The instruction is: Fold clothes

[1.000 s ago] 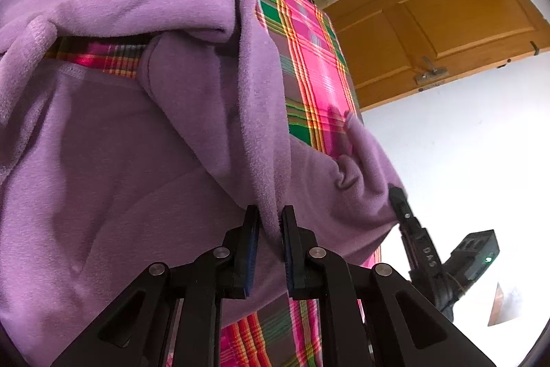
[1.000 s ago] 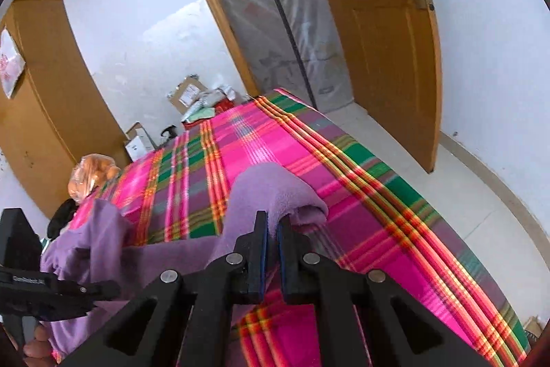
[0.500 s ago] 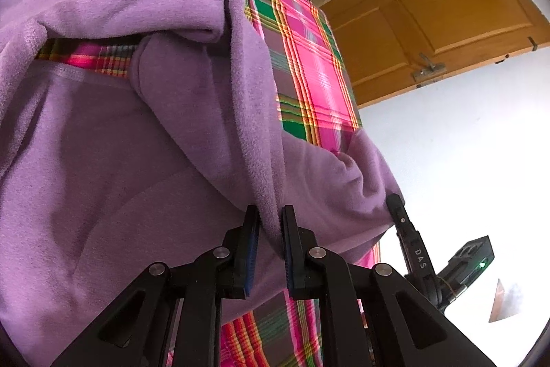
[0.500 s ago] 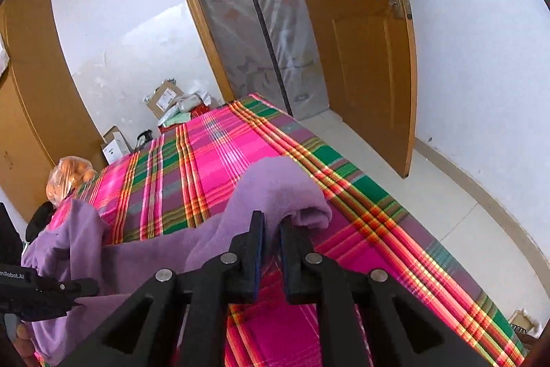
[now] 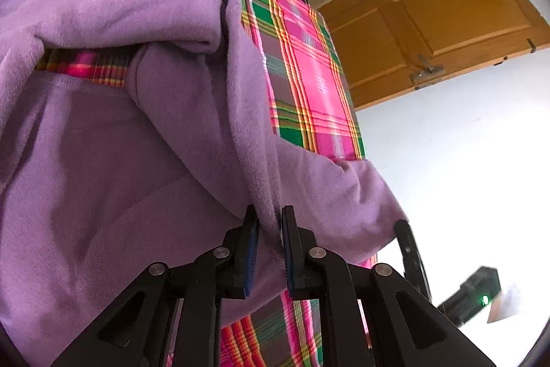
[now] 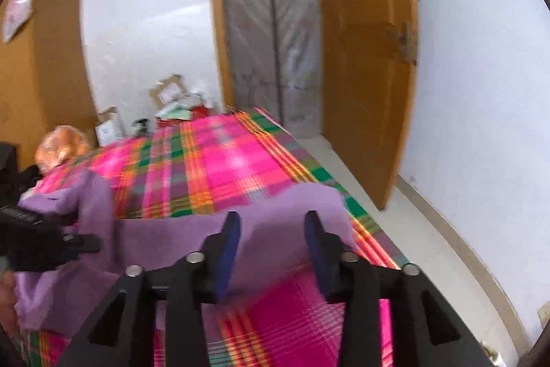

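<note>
Two grippers are seen at a purple fleece garment (image 5: 144, 160) spread on a bed covered with a pink, green and orange plaid sheet (image 5: 309, 64). At the left, in the left wrist view, most of the garment is draped in loose folds over the sheet, with a stitched hem crossing near the upper left and a strip of plaid showing through a gap above it. A raised fold of the fleece is pinched between the narrowly set fingers of the left gripper (image 5: 268, 250), whose blue pads are pressed against the cloth on both sides. Further right, another part of the garment is stretched toward the edge of the bed, where the tip of the other tool is seen just beside it. In the right wrist view, the right gripper (image 6: 271, 243) is held with its fingers spread wide, and the rounded purple end (image 6: 295, 212) lies between them on the sheet, unclamped. A wooden door (image 6: 371, 57) is seen beyond the bed.
</note>
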